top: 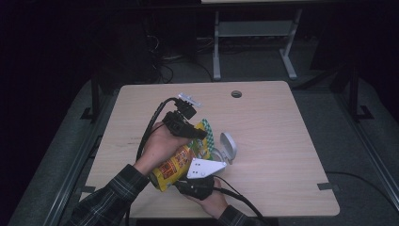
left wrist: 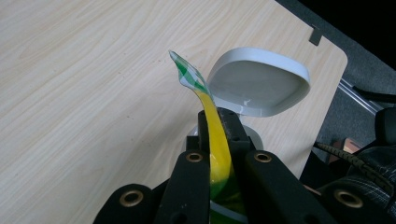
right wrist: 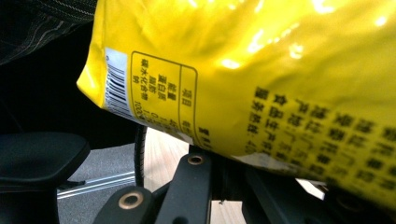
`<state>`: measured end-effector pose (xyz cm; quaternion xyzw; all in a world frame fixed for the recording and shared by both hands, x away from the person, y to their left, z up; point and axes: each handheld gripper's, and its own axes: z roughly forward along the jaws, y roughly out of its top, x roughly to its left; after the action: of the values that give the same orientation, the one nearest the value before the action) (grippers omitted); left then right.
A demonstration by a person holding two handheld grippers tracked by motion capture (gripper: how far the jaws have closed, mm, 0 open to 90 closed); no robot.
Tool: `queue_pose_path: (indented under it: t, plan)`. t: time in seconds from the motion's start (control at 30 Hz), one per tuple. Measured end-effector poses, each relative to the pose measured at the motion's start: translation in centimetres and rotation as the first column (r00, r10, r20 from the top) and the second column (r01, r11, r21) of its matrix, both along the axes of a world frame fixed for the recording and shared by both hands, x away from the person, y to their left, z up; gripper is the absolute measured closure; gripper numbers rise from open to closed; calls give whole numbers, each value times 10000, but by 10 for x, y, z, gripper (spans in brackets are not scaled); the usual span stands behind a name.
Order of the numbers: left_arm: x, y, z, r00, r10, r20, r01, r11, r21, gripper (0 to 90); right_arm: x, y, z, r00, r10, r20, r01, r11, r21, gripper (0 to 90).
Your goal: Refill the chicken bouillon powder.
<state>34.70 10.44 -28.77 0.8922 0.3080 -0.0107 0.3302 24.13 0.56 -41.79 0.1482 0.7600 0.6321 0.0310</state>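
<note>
Wide wooden table [top: 263, 122] first, pale grain, round cable hole [top: 236, 93] near its far edge, and the work sits toward the near left of it. Above the near part of that tabletop hangs the yellow snack bag [top: 176, 162], held up between two handheld grippers, its green-checked top edge [top: 207, 136] pointing away from the person. Plaid sleeve [top: 110, 195] comes in from the bottom left.

Left gripper [top: 197, 134] is up at the bag's top: in the left gripper view its black jaws are closed tight on the thin yellow-and-green seal strip [left wrist: 215, 140], the strip curling upward out of the jaws. Firm pinch there, nothing slack between the pads.

Right gripper [top: 200, 183] is down at the bag's lower end, grey three-cornered plate on top, hand wrapped under it. In the right gripper view the bag's back panel [right wrist: 261, 79] looms right over the jaws, barcode [right wrist: 116, 91] and printed text plain to read, and the jaws are drawn together at the bag's bottom edge; the exact contact is hidden by the bag, but they look clamped on it.

Just beyond the bag, a small white container with its hinged lid open [top: 228, 147] stands on the table; in the left gripper view that lid [left wrist: 259, 84] tilts up right behind the seal strip.
</note>
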Motion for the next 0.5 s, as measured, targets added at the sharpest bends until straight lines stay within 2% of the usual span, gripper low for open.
queue_pose_path:
  t: [0.5]
  plan:
    - [0, -1, -1, 10000, 6, 3, -6, 9999, 139, 900, 0, 1, 0, 10000, -9, -68, 9, 10000, 60, 900]
